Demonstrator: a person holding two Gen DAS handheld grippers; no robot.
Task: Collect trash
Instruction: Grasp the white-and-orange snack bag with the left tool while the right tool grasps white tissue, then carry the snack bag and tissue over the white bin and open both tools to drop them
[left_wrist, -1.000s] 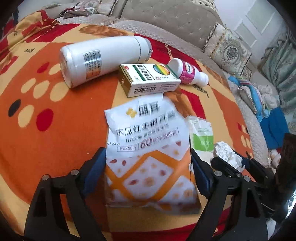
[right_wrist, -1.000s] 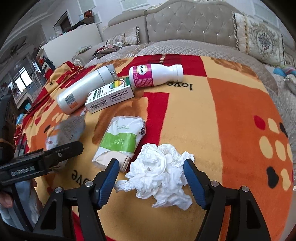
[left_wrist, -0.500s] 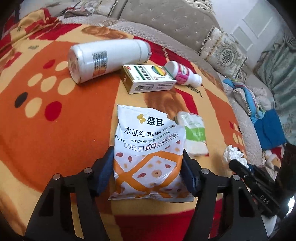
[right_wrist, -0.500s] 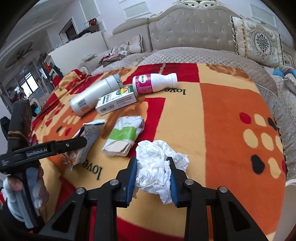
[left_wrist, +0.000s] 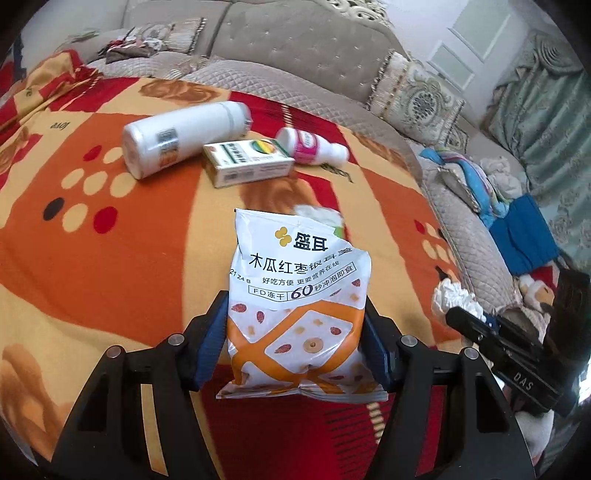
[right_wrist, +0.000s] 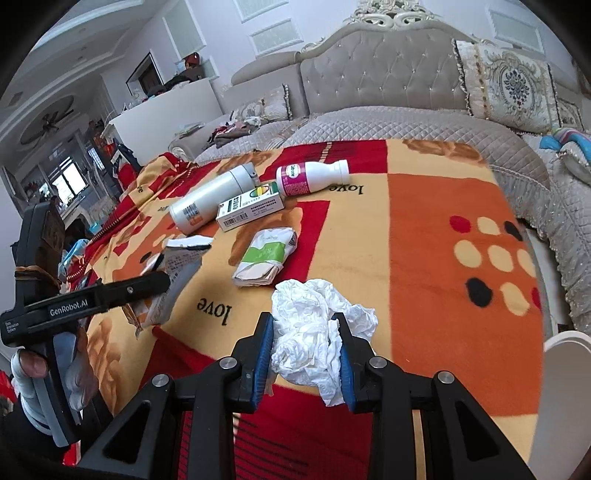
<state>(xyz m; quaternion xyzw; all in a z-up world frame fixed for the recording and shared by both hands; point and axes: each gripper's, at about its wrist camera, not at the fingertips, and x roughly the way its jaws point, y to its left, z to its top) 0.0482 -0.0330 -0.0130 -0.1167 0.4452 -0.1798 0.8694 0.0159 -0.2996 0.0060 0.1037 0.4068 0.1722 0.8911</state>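
My left gripper (left_wrist: 295, 345) squeezes the big snack bag (left_wrist: 297, 306) above the blanket (left_wrist: 129, 258), and my right gripper (right_wrist: 306, 354) squeezes the small tissue wad (right_wrist: 314, 332); the slippery bag might slide out, or the tissue might tear loose.

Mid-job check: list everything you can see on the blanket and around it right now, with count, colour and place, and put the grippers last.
snack bag: 1, white and orange, held between the left fingers
crumpled tissue: 1, white, held between the right fingers
tissue pack: 1, white and green, on the blanket's middle
medicine box: 1, white and green, beyond the tissue pack
thermos bottle: 1, white, lying beside the box
small bottle: 1, white with magenta label, lying behind the box
blanket: 1, orange, red and cream, over the sofa
sofa: 1, grey, tufted, behind
cushion: 1, patterned cream, far right
left gripper: 1, black with blue pads
right gripper: 1, black with blue pads
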